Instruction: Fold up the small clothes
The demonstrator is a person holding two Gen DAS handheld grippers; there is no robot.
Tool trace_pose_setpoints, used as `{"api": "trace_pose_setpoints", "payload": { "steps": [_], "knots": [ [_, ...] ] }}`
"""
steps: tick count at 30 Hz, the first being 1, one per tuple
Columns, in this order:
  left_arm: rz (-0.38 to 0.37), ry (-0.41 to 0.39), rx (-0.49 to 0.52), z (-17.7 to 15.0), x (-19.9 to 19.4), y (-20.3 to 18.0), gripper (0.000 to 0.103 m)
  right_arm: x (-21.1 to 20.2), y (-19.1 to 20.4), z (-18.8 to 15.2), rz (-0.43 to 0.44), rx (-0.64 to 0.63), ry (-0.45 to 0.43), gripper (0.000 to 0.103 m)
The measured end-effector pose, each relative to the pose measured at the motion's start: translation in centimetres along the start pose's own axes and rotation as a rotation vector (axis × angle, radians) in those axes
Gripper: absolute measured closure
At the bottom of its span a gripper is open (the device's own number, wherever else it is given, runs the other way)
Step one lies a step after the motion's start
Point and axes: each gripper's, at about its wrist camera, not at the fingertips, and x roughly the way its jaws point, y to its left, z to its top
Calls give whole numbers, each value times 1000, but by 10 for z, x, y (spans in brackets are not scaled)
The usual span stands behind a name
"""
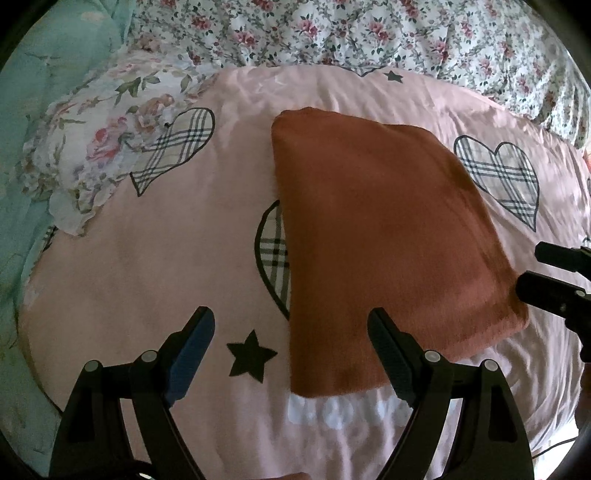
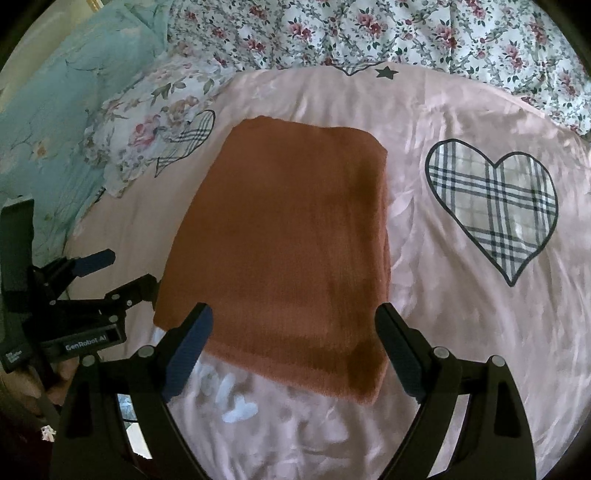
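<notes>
A rust-orange garment point(image 1: 380, 236) lies folded into a flat rectangle on the pink bedspread point(image 1: 155, 258); it also shows in the right wrist view point(image 2: 284, 243). My left gripper point(image 1: 291, 325) is open and empty, just above the garment's near-left edge. My right gripper point(image 2: 293, 321) is open and empty, its fingers straddling the garment's near edge. The right gripper shows at the right edge of the left wrist view point(image 1: 546, 273). The left gripper shows at the left of the right wrist view point(image 2: 122, 273), beside the garment's left corner.
The pink bedspread point(image 2: 461, 332) has plaid hearts and black stars. A floral pillow point(image 1: 92, 155) lies at the left, a teal quilt point(image 1: 26, 147) beyond it. A flowered quilt point(image 2: 369, 33) runs along the back.
</notes>
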Motion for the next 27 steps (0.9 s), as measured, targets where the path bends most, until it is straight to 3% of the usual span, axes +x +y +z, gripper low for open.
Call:
{"api": "trace_pose_setpoints", "payload": {
  "steps": [27],
  "knots": [
    [-16, -2, -36, 31, 26, -9, 15, 32, -25, 33, 19, 40, 13, 13]
  ]
}}
